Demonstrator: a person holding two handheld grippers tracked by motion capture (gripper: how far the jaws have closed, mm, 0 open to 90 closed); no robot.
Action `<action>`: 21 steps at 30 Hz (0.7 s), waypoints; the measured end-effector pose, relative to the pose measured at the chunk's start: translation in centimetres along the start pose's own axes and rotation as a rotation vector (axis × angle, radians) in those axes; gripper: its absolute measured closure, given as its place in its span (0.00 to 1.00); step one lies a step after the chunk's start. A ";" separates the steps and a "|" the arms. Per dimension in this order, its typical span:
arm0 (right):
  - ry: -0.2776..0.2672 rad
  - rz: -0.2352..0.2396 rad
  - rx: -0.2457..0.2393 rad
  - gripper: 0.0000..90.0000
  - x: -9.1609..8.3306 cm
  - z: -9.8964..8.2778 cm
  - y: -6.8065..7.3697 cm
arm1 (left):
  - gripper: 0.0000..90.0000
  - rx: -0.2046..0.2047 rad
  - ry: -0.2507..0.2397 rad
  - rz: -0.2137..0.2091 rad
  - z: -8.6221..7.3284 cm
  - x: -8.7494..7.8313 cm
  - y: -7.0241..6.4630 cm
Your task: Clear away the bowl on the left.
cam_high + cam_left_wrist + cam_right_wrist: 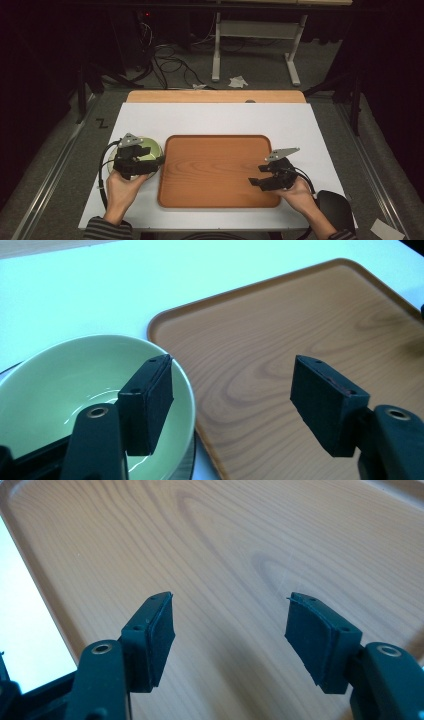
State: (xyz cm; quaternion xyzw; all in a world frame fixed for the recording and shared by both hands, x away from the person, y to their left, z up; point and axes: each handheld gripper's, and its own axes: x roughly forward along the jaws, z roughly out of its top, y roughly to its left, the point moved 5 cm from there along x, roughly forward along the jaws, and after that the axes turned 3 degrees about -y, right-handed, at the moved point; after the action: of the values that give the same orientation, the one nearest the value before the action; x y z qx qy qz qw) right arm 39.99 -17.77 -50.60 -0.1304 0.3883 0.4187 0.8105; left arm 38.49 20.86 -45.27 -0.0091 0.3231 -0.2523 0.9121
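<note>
While both tools hang spread and empty, a green bowl (146,150) waits at the tray's nine o'clock edge.

Left tool (159,161) wide open over the bowl's near rim; one jaw above the basin, the other past the rim over the wooden tray (220,172). Right tool (255,181) open above the tray's four o'clock corner. Bowl sits on the white bench (210,117), glazed, likely stiff, slick, chip-prone. Best hold: pinch the rim wall, one jaw inside, one outside.

High view: looks forward and down from above the person's side onto the whole surface (220,117). Left gripper view: close along its jaws, toward bowl (60,385) and tray (280,355). Right gripper view: closer still, over the tray, which all views share.
</note>
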 end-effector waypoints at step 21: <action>0.004 0.010 -0.002 0.42 0.1 0.0 0.1 | 0.34 -0.050 0.006 0.060 -0.3 -0.7 2.6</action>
State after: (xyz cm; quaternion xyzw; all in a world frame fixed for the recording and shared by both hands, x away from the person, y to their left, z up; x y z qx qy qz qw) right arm 39.93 -17.68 -50.67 -0.1300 0.3900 0.4229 0.8076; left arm 39.04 23.47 -45.57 -0.0214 0.3320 -0.2165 0.9179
